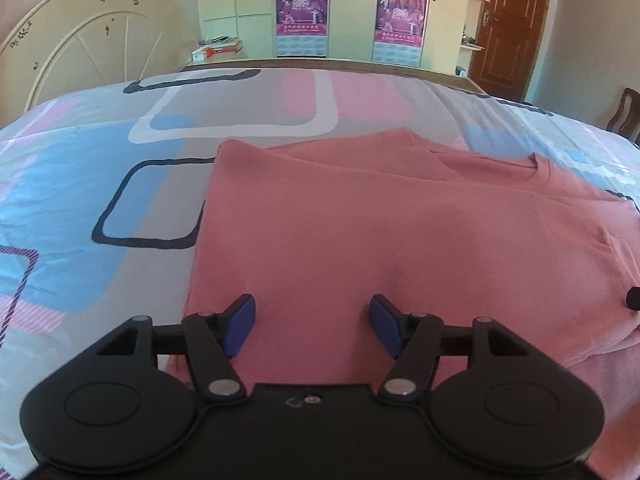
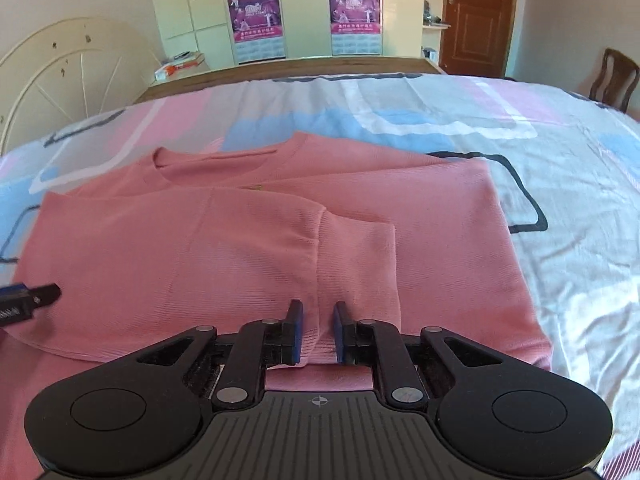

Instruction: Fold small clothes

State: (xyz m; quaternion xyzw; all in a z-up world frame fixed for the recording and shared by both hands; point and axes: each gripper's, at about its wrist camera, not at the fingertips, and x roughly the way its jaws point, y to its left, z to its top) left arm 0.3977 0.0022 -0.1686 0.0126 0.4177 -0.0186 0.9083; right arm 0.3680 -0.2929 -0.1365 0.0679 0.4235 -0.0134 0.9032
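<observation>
A pink knit top (image 1: pixel 360 232) lies flat on the bed, its sides and sleeves folded in over the body and its neckline at the far end. In the right wrist view the top (image 2: pixel 248 240) has a folded sleeve running down to my right gripper (image 2: pixel 318 330). The right jaws stand a small gap apart around the sleeve's cuff end; the fabric runs between them. My left gripper (image 1: pixel 312 326) is open over the near left part of the top, holding nothing. Its fingertip shows at the left edge of the right wrist view (image 2: pixel 44 294).
The bed has a patterned sheet (image 1: pixel 100 184) in pink, blue, grey and white. A cream headboard (image 1: pixel 80 48) stands at the left, a wardrobe with posters (image 1: pixel 304 8) behind, a brown door (image 1: pixel 508 24) and a wooden chair (image 2: pixel 612 76) at the right.
</observation>
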